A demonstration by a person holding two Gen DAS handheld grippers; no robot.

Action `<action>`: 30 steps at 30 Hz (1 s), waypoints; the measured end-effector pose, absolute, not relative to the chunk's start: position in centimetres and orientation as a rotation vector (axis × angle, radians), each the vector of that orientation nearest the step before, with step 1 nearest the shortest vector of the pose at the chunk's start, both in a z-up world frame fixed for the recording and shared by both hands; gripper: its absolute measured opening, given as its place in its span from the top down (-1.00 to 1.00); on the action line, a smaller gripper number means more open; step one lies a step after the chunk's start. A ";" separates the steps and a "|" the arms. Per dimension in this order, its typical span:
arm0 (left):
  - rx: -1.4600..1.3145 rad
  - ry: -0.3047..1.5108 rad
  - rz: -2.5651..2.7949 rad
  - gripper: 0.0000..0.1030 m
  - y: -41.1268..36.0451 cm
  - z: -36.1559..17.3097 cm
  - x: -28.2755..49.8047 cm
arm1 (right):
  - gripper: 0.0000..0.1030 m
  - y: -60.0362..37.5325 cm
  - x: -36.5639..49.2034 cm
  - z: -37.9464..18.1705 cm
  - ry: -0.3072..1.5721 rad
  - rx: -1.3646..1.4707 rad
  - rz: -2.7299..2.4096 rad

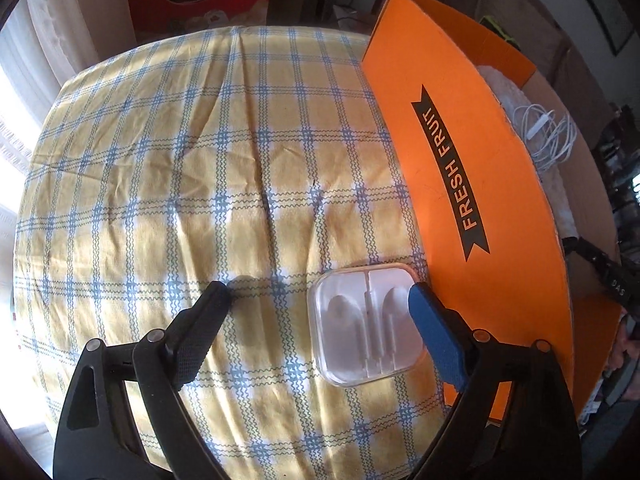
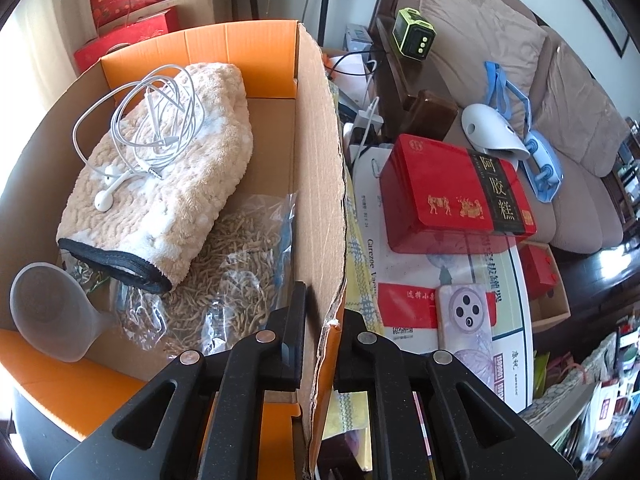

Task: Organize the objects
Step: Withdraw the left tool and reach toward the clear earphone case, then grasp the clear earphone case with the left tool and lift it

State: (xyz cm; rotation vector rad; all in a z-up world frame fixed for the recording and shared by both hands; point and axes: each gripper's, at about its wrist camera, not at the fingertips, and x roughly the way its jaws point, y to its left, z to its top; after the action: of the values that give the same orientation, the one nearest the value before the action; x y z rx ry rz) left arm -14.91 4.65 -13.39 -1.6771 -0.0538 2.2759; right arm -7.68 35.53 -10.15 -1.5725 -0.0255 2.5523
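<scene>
Nearest our lenses are our own two tongs. Our left gripper (image 1: 320,300) hangs over the checked tablecloth (image 1: 192,168) with its jaws spread wide and pressing on nothing; the black finger (image 1: 208,312) stands clear on the cloth side, while the blue-padded finger (image 1: 432,328) overlaps the right edge of the clear earphone case (image 1: 360,328), though we cannot tell whether it touches it. Our right gripper (image 2: 320,320) is clamped tight on the brown side wall of the cardboard box (image 2: 316,168), one finger inside the box and one outside. That box is the biggest thing here: orange outside, printed FRESH FRUIT on the long face that the left view shows, and standing just right of the case. Inside it, the largest item is a fluffy cream hand-warmer cover (image 2: 168,176) with a black cuff, lying tilted across the floor of the box. Under and beside it lies a clear plastic bag of dried herb strands (image 2: 236,272). A translucent grey scoop (image 2: 52,312) rests in the near left corner. On top of the fluffy cover sits a loose coil of white wired earphones (image 2: 148,128), the earbuds trailing toward the cuff. The case itself, empty and showing its white moulded insert, lies flat on the cloth outside the box, close to the orange wall.
</scene>
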 end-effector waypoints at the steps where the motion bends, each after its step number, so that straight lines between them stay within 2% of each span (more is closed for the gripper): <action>1: -1.677 -0.038 2.266 -0.75 4.7 -13.4 -14.9 | 0.84 35.5 -7.6 -10.2 -0.018 -1.574 2.553; 4: -1.632 0.018 2.227 -0.74 5.1 -13.1 -14.1 | 0.84 35.4 -7.6 -10.2 -0.011 -1.571 2.551; 9: -1.558 -0.006 2.186 -0.74 4.9 -13.0 -12.3 | 0.84 35.4 -7.6 -10.2 -0.009 -1.571 2.552; 14: -1.352 0.212 2.223 -0.74 6.3 -12.6 -9.4 | 0.82 35.4 -7.5 -10.1 -0.002 -1.569 2.554; 17: -1.296 0.259 2.206 -0.74 6.9 -12.6 -9.2 | 0.82 35.4 -7.5 -10.2 -0.002 -1.570 2.553; 30: -1.309 0.332 2.221 -0.74 6.9 -13.7 -10.2 | 0.81 35.4 -7.3 -10.2 -0.005 -1.570 2.553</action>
State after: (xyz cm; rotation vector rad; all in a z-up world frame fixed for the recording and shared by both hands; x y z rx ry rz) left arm -10.22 6.94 -13.71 -1.3091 0.3323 2.2206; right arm -7.34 35.37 -10.18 -1.5701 -0.0052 2.5526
